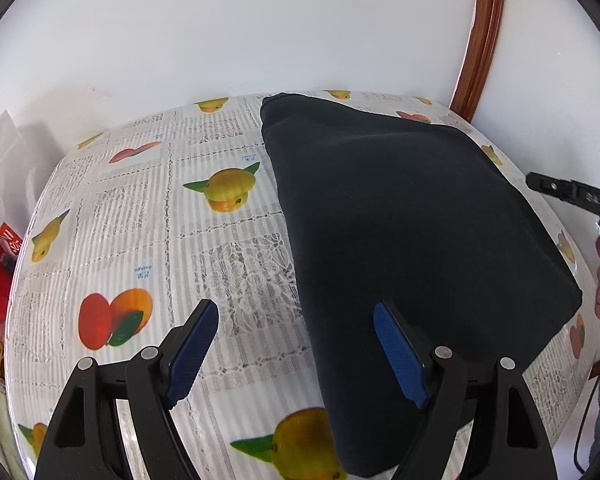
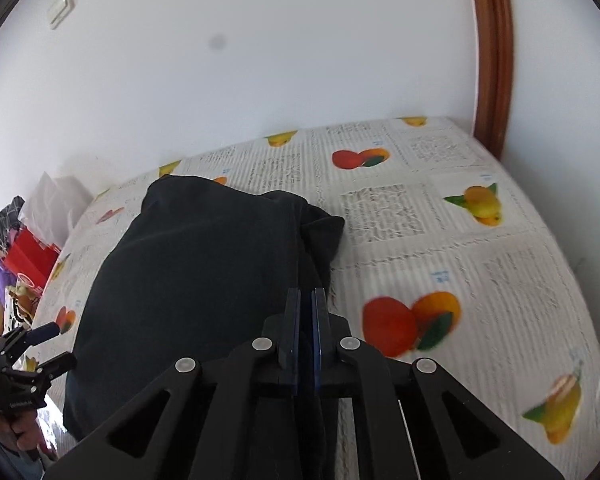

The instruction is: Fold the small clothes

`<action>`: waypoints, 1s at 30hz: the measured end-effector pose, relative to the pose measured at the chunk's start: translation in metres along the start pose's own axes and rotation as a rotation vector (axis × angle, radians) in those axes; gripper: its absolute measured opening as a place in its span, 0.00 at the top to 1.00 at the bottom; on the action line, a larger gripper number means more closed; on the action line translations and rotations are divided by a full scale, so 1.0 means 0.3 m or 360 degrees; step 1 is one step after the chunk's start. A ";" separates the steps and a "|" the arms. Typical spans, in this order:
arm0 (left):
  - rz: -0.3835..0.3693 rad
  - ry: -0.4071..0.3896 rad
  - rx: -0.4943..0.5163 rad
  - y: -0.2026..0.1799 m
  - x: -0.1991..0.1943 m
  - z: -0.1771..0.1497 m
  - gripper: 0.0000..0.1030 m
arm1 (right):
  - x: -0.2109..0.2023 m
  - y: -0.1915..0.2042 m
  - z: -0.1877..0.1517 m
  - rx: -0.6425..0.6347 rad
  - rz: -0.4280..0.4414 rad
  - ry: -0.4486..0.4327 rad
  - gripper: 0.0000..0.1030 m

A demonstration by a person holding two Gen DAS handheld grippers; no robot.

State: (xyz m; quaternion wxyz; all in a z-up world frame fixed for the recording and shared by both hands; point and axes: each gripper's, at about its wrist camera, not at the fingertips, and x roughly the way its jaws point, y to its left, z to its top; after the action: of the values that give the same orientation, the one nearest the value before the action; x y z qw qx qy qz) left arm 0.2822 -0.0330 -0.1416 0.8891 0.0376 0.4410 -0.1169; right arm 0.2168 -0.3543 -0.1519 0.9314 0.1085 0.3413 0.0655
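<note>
The right gripper (image 2: 305, 300) is clamped on the near edge of a dark garment (image 2: 188, 272), pads pressed together over the cloth. The left gripper (image 1: 296, 344) hovers with its blue pads (image 1: 192, 352) spread wide at the garment's left edge, gripping nothing. The garment lies folded on a fruit-print tablecloth (image 1: 140, 240) against a white wall (image 1: 260, 20).

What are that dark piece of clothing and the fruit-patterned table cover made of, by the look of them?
The dark garment looks like soft, matte knit fabric, perhaps fleece or cotton: it drapes in rounded folds without shine. The table cover looks like glossy plastic or oilcloth with printed fruit and a lace pattern: it lies smooth and catches reflections near the edge.
</note>
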 end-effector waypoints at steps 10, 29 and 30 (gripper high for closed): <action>-0.0013 0.0016 0.0029 -0.057 -0.036 -0.076 0.24 | -0.023 0.000 -0.239 -0.0078 0.0035 -0.0089 0.94; -0.0087 0.0026 0.0042 0.003 -0.143 -0.257 0.26 | -0.278 -0.110 -0.425 0.0065 -0.0141 -0.0087 0.57; -0.0088 0.0014 0.0065 -0.001 -0.153 -0.274 0.27 | -0.281 -0.109 -0.441 0.0042 -0.0148 -0.0061 0.57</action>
State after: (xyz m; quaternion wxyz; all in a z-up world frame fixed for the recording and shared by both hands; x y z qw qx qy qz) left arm 0.1915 -0.0112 -0.1552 0.8826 0.0440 0.4433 -0.1503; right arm 0.0683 -0.3816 -0.2059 0.9383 0.1061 0.3288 0.0154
